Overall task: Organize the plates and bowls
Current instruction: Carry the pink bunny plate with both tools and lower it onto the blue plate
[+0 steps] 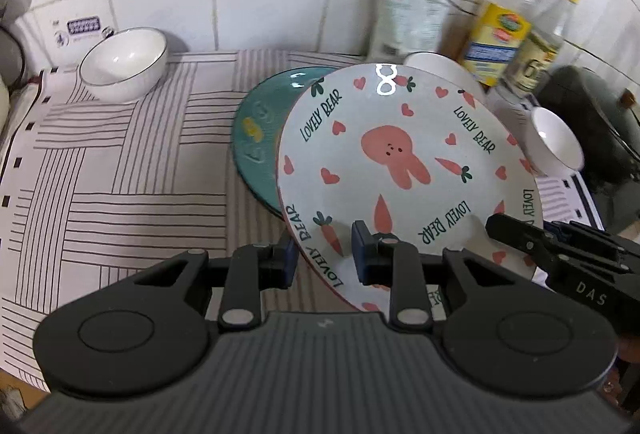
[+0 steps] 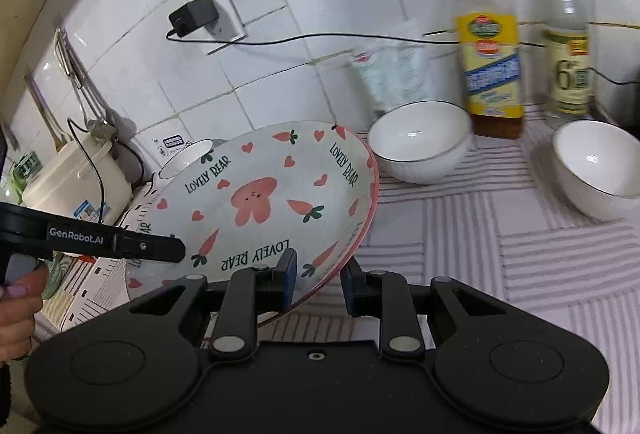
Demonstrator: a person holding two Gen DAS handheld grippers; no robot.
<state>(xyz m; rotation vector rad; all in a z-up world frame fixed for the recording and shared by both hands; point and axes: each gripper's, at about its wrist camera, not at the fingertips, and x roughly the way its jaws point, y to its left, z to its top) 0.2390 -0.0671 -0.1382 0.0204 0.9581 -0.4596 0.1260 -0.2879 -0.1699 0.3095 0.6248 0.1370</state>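
Note:
A white plate with a pink rabbit, hearts and carrots (image 1: 404, 169) is held tilted above the striped cloth. My left gripper (image 1: 324, 254) is shut on its near left rim. My right gripper (image 2: 318, 276) is shut on its near right rim (image 2: 256, 201). A green plate (image 1: 256, 137) lies under and behind it on the cloth. White bowls stand around: one at the far left (image 1: 124, 63), one at the right (image 1: 554, 143), two in the right wrist view (image 2: 420, 141) (image 2: 598, 167).
Two bottles (image 2: 490, 45) (image 2: 568, 41) and a packet (image 2: 394, 77) stand against the tiled wall. A dark pot (image 1: 592, 121) is at the far right. A white rice cooker (image 2: 76, 181) with a cable stands at the left. A charger (image 2: 194, 15) hangs on the wall.

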